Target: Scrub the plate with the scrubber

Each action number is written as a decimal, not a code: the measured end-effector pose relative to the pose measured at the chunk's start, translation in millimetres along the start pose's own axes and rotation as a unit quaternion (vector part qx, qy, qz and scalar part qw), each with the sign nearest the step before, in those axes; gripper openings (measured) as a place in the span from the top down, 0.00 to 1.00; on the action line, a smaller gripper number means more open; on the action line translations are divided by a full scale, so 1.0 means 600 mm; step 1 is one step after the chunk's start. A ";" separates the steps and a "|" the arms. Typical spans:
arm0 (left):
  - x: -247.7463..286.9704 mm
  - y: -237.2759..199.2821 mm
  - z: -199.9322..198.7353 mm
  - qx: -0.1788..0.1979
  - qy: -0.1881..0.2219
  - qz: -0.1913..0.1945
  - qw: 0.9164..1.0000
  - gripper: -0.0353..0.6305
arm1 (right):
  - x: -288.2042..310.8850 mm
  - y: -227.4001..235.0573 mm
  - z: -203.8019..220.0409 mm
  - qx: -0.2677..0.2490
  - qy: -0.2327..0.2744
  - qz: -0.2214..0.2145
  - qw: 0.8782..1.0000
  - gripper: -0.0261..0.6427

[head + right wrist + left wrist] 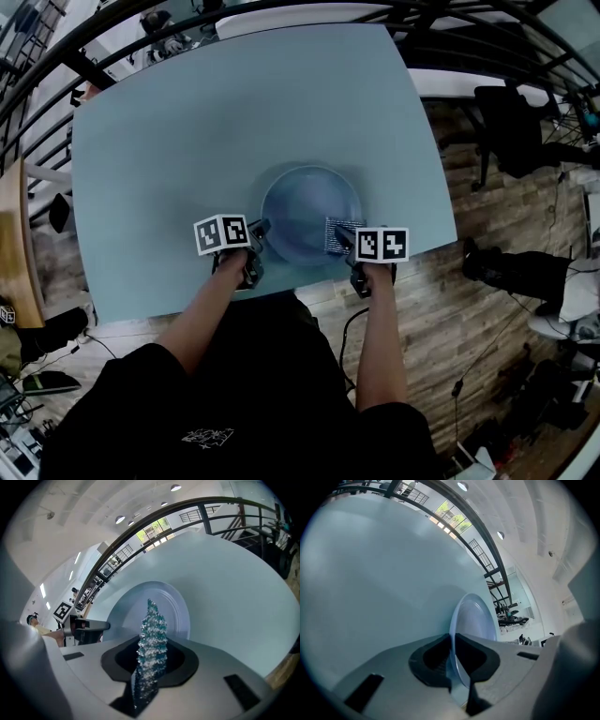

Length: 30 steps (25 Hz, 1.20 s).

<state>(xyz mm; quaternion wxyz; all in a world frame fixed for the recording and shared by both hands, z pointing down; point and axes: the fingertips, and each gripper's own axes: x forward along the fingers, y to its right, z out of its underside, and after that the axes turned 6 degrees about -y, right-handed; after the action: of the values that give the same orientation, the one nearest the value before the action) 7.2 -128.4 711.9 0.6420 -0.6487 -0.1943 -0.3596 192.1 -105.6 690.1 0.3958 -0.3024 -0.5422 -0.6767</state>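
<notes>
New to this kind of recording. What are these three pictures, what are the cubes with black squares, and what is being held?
There is no robot here. A person holds a hand-worked claw in each hand, and the marker cubes are parts of those claws. The head view looks down from the person's head. The other two views come from a camera riding on each claw. On the pale blue table lies one round plate. The left claw is clamped on the plate's near rim. The right claw grips a sparkly teal scrubber at the plate's right edge. Whether the scrubber touches the plate cannot be told.
</notes>
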 end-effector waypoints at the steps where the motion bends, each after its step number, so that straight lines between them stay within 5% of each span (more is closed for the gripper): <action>1: -0.001 0.000 0.000 0.000 0.000 0.000 1.000 0.88 | 0.002 -0.005 0.002 0.000 0.000 -0.002 1.000 0.83; 30: -0.003 0.002 0.003 -0.001 -0.009 0.008 1.000 0.88 | 0.097 -0.139 -0.059 -0.004 0.025 -0.043 0.999 0.83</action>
<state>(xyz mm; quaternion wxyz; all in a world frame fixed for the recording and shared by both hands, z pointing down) 7.0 -126.4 709.7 0.6423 -0.6541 -0.1941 -0.3491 91.2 -143.7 689.5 0.3783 -0.2632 -0.5419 -0.7028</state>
